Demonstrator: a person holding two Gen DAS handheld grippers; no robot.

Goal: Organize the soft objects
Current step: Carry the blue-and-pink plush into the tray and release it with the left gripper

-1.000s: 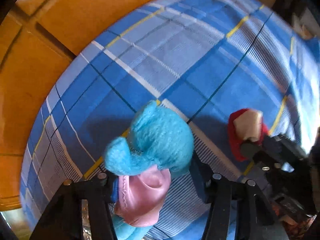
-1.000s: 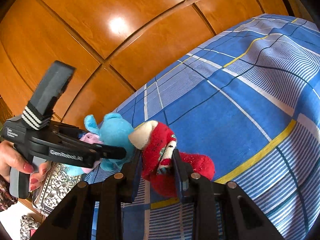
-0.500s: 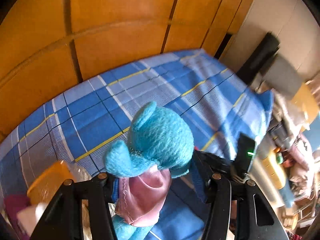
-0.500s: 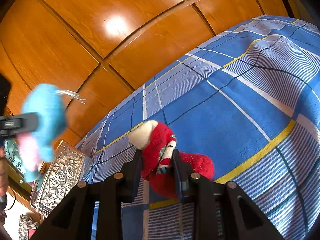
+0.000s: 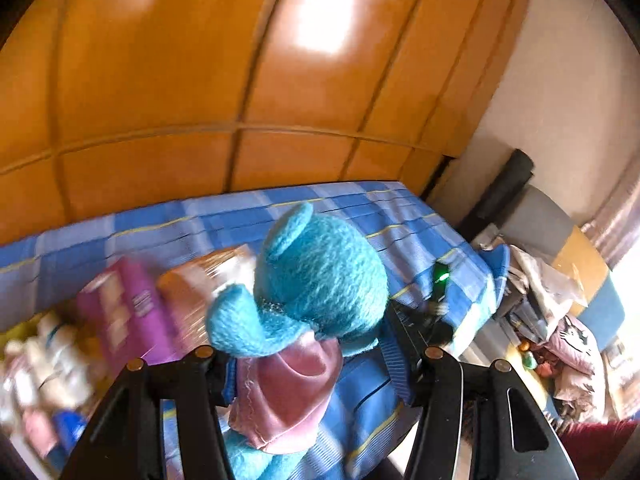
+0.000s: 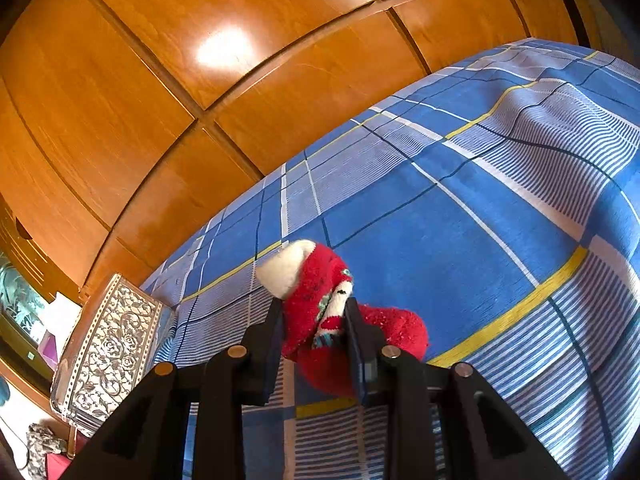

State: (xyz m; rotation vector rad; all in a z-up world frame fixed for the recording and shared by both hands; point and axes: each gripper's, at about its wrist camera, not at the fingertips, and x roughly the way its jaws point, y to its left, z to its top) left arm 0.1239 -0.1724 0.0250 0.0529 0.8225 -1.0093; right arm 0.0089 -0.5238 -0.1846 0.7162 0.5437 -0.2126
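Two soft toys held, one in each hand-held gripper, over the plaid bed.

Left wrist view: the left hand-held gripper (image 5: 310, 364) clamps the blue plush toy (image 5: 320, 276) by its pink skirt, lifted above the bed (image 5: 404, 220); blurred boxes (image 5: 132, 312) lie at nine o'clock.
Right wrist view: the right hand-held gripper (image 6: 314, 322) pinches the red sock (image 6: 320, 308) resting on the bed (image 6: 480, 220); an ornate tin (image 6: 108, 356) sits at eight o'clock.

A bed covered with a blue plaid sheet with white and yellow lines (image 6: 460, 240) is seen against orange wooden panels. A red fluffy sock with a white toe (image 6: 320, 304) is lying on it, near its left edge.
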